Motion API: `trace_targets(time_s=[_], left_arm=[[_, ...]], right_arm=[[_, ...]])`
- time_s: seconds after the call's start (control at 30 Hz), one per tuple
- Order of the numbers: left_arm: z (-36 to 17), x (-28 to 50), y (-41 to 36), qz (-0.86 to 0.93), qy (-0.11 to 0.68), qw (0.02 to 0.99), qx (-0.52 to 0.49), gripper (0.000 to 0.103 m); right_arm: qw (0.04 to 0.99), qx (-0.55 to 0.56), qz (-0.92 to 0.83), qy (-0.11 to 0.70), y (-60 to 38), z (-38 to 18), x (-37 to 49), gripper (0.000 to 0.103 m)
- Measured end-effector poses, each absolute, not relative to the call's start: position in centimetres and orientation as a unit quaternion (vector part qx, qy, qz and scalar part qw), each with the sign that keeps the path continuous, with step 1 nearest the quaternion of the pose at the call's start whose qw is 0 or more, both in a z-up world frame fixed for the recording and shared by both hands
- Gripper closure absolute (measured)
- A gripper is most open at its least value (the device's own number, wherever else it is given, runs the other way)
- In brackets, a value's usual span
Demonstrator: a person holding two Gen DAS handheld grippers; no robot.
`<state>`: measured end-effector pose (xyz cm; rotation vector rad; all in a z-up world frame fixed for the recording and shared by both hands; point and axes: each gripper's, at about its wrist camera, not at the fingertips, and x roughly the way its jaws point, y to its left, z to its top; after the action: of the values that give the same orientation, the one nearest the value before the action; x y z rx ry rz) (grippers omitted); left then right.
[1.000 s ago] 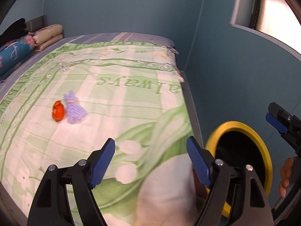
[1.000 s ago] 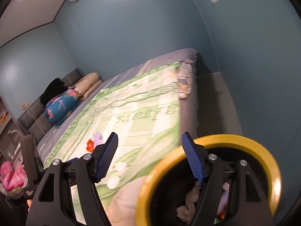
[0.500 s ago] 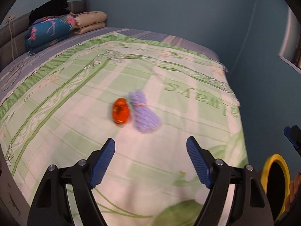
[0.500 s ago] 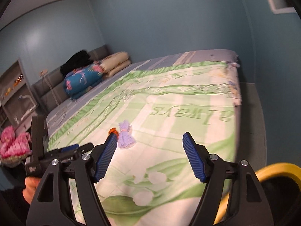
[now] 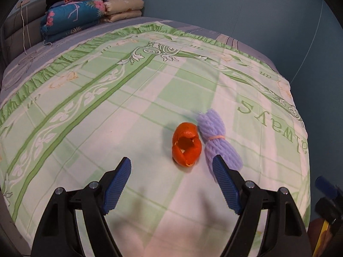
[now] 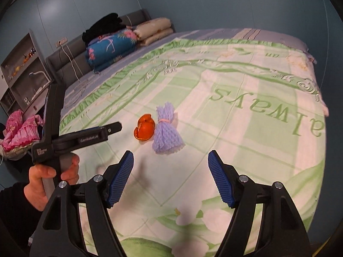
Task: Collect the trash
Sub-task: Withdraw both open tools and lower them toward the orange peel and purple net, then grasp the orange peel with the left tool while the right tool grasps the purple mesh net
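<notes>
An orange peel (image 5: pixel 186 147) lies on the green bedspread (image 5: pixel 107 111), touching a purple foam net bundle (image 5: pixel 218 143) tied with a rubber band on its right. My left gripper (image 5: pixel 171 171) is open and empty, just short of the peel, with its right finger beside the bundle's near end. In the right wrist view the peel (image 6: pixel 144 129) and bundle (image 6: pixel 166 133) lie ahead of my right gripper (image 6: pixel 170 166), which is open and empty. The left gripper also shows in the right wrist view (image 6: pixel 111 128), to the left of the peel.
Folded blankets and pillows (image 5: pixel 90 15) are stacked at the head of the bed. Shelves (image 6: pixel 21 68) and pink cloth (image 6: pixel 19 130) stand beyond the bed's left side. A blue wall (image 5: pixel 235 4) runs behind the bed. A sliver of yellow bin rim (image 5: pixel 321 235) shows low right.
Both grippers swung away from the yellow bin toward the bed. The peel and bundle are now much closer, right in front of the left gripper.
</notes>
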<state>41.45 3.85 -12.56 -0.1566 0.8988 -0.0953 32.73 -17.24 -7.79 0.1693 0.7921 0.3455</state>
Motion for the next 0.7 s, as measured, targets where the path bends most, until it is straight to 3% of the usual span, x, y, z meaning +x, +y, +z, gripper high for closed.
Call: trace_targets(time_s=[0.7], left_arm=[[-18.7,49.3,4.2,-0.101,0.489,0.855,-0.141,0.029]], right_arm=[[0.865,0.001,0.195,0.463,-10.8,-14.8,42.3,0.037]])
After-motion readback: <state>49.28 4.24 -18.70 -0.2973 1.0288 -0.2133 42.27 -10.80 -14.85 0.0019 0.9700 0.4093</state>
